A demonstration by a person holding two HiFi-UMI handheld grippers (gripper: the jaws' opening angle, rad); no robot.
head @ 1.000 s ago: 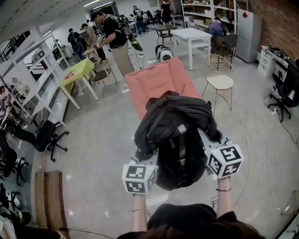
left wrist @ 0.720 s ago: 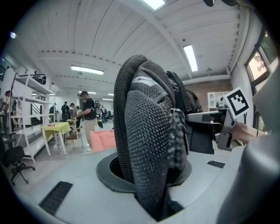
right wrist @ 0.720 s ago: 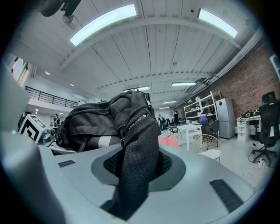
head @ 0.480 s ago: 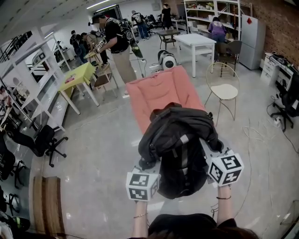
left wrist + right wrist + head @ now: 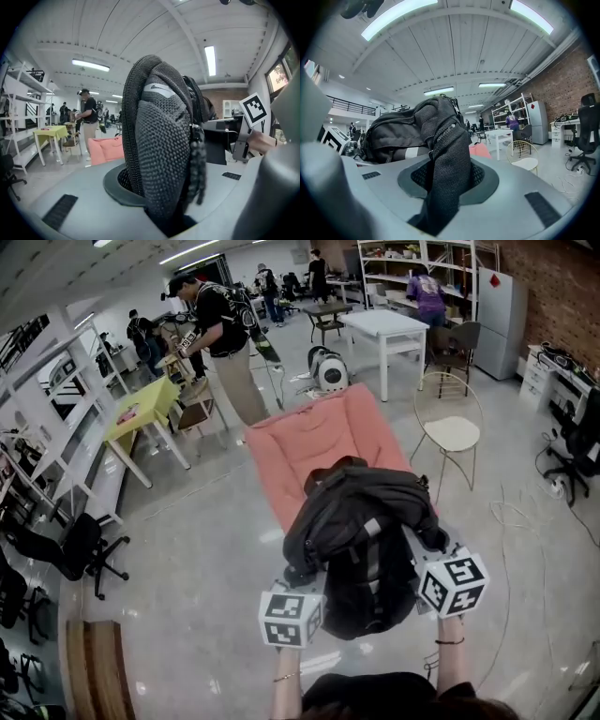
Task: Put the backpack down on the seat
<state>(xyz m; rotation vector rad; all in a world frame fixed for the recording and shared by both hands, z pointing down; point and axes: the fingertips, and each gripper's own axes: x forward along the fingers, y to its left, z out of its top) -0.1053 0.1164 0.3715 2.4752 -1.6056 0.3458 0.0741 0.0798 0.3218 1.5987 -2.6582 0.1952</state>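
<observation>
The black backpack (image 5: 361, 531) hangs in the middle of the head view, held up between the two grippers. Its top covers the near edge of the pink seat (image 5: 309, 442), which lies at 12 o'clock from it. I cannot tell if the bag touches the seat.

The left gripper (image 5: 305, 577) is at 7 o'clock from the bag. Its jaws are clamped on a dark mesh strap (image 5: 161, 140) of the bag, and the strap stands up tall between them in the left gripper view. The right gripper (image 5: 424, 545) is at 4 o'clock from the bag. Its jaws squeeze the other mesh strap (image 5: 447, 164), and the fat body of the bag sits just behind it in the right gripper view.

All around is a shiny grey floor (image 5: 206, 521). A thin wire chair (image 5: 452, 432) with a pale round seat stands at 2 o'clock from the bag, near the pink seat. A white table (image 5: 384, 324) is farther off at 12 o'clock. A person (image 5: 220, 324) in a black shirt stands at 11 o'clock, past the pink seat. A yellow table (image 5: 141, 404) is at 10 o'clock. A black office chair (image 5: 75, 545) is at 9 o'clock, well apart from the bag
</observation>
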